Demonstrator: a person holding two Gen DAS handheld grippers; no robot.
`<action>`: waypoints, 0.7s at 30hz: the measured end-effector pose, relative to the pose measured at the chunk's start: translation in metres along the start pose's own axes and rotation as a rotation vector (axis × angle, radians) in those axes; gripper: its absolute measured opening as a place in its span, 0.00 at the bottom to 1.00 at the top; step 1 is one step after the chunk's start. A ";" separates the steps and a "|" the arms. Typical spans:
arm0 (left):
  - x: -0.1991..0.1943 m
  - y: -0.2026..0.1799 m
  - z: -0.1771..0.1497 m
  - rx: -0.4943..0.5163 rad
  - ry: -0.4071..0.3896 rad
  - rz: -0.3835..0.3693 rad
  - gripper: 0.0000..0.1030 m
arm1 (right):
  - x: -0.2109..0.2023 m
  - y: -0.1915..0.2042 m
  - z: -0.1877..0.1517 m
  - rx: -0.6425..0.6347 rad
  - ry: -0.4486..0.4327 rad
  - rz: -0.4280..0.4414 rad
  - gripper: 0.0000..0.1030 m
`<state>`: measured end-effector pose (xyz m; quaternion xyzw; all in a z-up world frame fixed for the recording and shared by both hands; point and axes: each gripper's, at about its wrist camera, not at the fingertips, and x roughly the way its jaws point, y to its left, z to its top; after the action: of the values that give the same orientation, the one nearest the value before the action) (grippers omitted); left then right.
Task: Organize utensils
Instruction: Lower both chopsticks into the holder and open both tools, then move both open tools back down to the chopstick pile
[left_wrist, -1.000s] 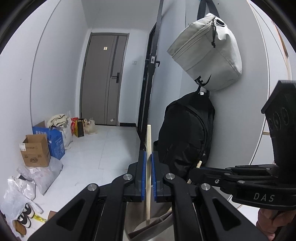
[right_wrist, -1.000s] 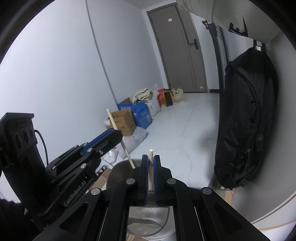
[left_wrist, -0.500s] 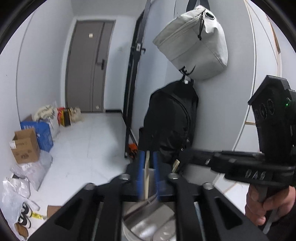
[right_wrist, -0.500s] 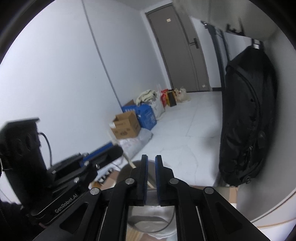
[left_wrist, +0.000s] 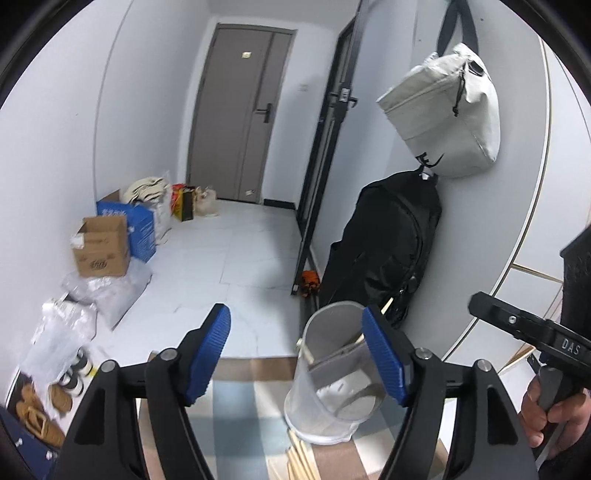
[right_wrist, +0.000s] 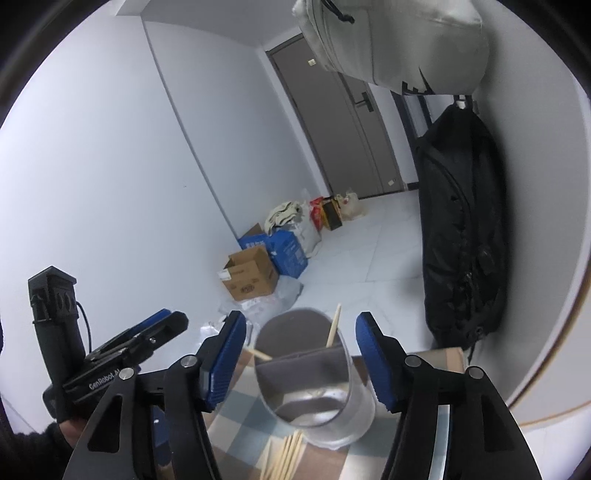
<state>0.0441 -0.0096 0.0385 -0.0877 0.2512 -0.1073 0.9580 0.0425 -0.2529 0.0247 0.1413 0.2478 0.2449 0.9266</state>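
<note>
The utensil holder, a round metal cup with a dark divider across its inside, stood on the checkered cloth of the tabletop, close to the pale wall. Two wooden chopsticks leaned inside it, one tipped against the left rim and one rising toward the back. More loose chopsticks lay flat on the cloth just in front of the holder's base.

The right claw hung above the holder with its blue pads spread wide and nothing between them; the cup showed in the gap. The left claw was also wide apart and empty, with the holder sitting toward its right pad. From the right wrist view, the left claw appeared low on the left, beside the holder.

Behind the tabletop, a black backpack hung on the wall under a grey bag. Cardboard boxes and plastic bags sat along the floor toward a grey door.
</note>
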 end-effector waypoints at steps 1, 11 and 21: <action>-0.001 0.001 -0.001 -0.007 0.001 0.004 0.69 | -0.003 0.002 -0.003 -0.001 0.000 -0.002 0.66; -0.017 0.019 -0.035 -0.118 0.052 0.076 0.85 | -0.018 0.017 -0.044 0.010 0.036 -0.011 0.82; -0.019 0.038 -0.071 -0.140 0.100 0.146 0.86 | 0.013 0.027 -0.095 -0.011 0.198 -0.032 0.83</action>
<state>-0.0015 0.0232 -0.0221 -0.1303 0.3111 -0.0239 0.9411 -0.0088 -0.2097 -0.0496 0.1073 0.3389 0.2442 0.9022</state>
